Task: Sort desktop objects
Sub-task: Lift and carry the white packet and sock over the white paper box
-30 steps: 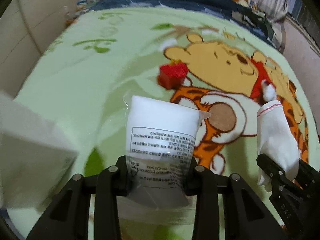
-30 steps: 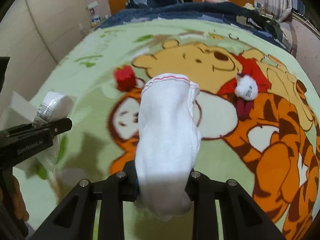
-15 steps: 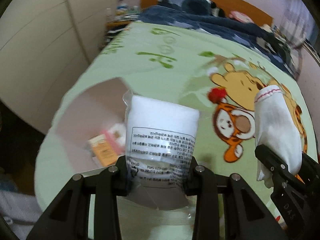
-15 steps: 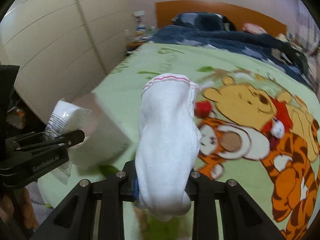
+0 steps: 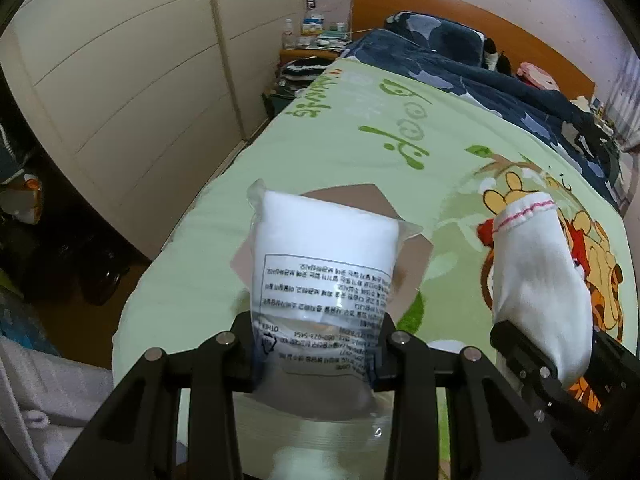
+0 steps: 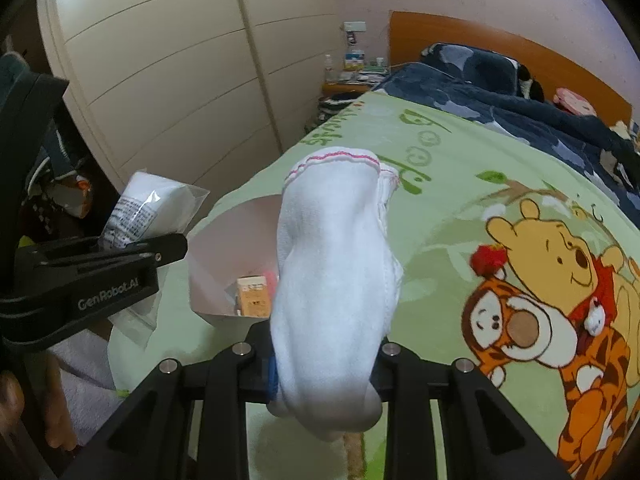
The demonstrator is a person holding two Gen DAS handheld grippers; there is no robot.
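Observation:
My left gripper (image 5: 320, 340) is shut on a clear plastic packet of white pads (image 5: 326, 268) with printed text, held high over an open cardboard box (image 5: 412, 264) on the green blanket. The packet also shows in the right wrist view (image 6: 148, 208). My right gripper (image 6: 324, 360) is shut on a white sock (image 6: 336, 280) with a pink-stitched cuff; the sock shows in the left wrist view (image 5: 536, 280) to the right. The box (image 6: 224, 256) holds an orange-and-white carton (image 6: 252, 296). A small red block (image 6: 488, 260) lies on the blanket.
The green Winnie-the-Pooh blanket (image 5: 360, 144) covers a bed beside a cream wardrobe (image 5: 132, 92). A dark blue duvet (image 5: 500, 80) and wooden headboard (image 5: 480, 12) lie at the far end. A cluttered bedside table (image 5: 312, 40) stands in the corner. The bed's near-left edge drops to a dark floor.
Both grippers have risen and swung left, keeping the packet and sock. The box has come under the packet, and the red block has slid to the right of view.

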